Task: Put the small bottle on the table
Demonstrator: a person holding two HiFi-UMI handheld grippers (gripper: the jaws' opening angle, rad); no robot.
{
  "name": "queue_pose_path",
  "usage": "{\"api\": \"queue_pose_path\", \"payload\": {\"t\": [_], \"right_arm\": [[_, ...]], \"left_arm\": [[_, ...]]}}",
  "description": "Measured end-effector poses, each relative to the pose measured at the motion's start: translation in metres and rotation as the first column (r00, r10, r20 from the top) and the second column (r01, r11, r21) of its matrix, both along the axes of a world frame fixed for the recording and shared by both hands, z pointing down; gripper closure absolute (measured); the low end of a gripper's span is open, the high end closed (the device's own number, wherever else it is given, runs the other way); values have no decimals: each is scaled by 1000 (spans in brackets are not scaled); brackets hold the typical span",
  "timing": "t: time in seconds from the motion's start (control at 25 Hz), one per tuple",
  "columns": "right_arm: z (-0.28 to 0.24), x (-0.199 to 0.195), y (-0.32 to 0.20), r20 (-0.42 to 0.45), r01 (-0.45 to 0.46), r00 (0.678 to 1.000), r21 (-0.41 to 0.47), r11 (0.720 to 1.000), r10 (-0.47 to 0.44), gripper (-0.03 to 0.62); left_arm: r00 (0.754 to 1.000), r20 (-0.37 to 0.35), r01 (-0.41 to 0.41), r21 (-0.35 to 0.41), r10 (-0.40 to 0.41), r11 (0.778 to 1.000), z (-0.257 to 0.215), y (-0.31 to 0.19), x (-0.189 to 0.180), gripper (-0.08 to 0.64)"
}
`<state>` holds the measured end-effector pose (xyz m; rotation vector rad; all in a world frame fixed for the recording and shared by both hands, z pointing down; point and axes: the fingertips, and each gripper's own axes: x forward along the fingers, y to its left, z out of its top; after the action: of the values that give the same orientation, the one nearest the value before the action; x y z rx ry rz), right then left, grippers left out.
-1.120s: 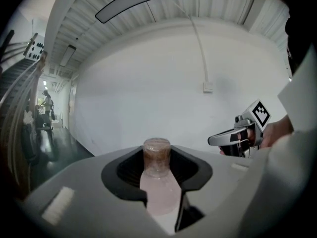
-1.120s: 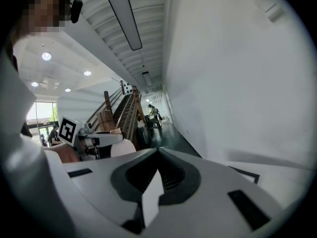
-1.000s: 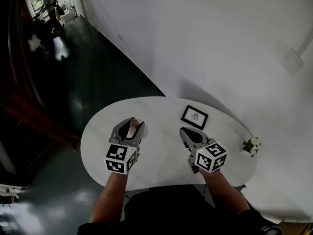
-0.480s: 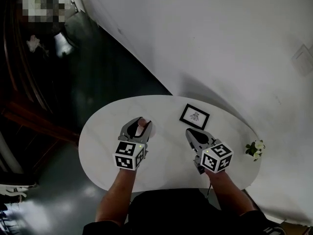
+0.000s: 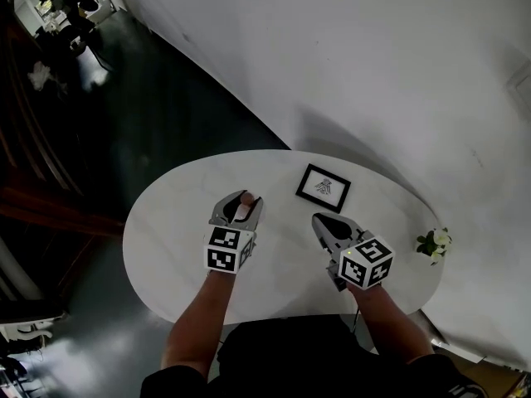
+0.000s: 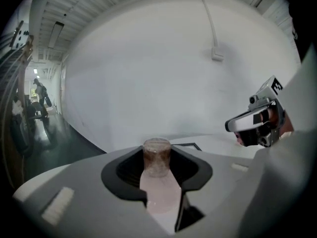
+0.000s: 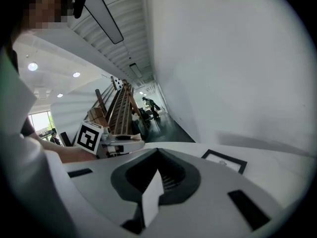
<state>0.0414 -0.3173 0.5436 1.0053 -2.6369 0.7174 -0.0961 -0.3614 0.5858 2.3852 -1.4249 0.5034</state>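
Note:
The small bottle [image 5: 243, 208], pale pink with a brown cap, lies along the jaws of my left gripper [image 5: 241, 199], which is shut on it over the left middle of the white oval table [image 5: 166, 230]. In the left gripper view the bottle [image 6: 157, 168] fills the gap between the jaws, with its cap pointing away from me. Whether it touches the tabletop I cannot tell. My right gripper [image 5: 317, 219] hovers over the table's middle right, shut with nothing in it; in its own view the right gripper [image 7: 157, 152] has its jaws meeting.
A small black-framed picture [image 5: 323, 187] lies flat on the table just beyond and between the grippers. A tiny potted plant with white flowers [image 5: 434, 243] stands at the right end. A white wall runs behind; dark floor lies to the left.
My left gripper has carried the bottle a little to the right, towards the framed picture. The right gripper has hardly moved. The head view has shifted slightly.

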Motion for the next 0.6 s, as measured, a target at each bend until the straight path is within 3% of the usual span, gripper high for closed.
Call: {"api": "queue_pose_path", "payload": {"t": [0.28,0.6], "right_arm": [[9,1,1,-5,0,1000,-15,1000,0,600],[21,12,7,-33,-25,999,-46,999,23,600]], "left_arm": [[993,54,-98,-59,101,993,41,-8,24,407],[983,125,-119,-104,132,987,78,-10,23,408]]}}
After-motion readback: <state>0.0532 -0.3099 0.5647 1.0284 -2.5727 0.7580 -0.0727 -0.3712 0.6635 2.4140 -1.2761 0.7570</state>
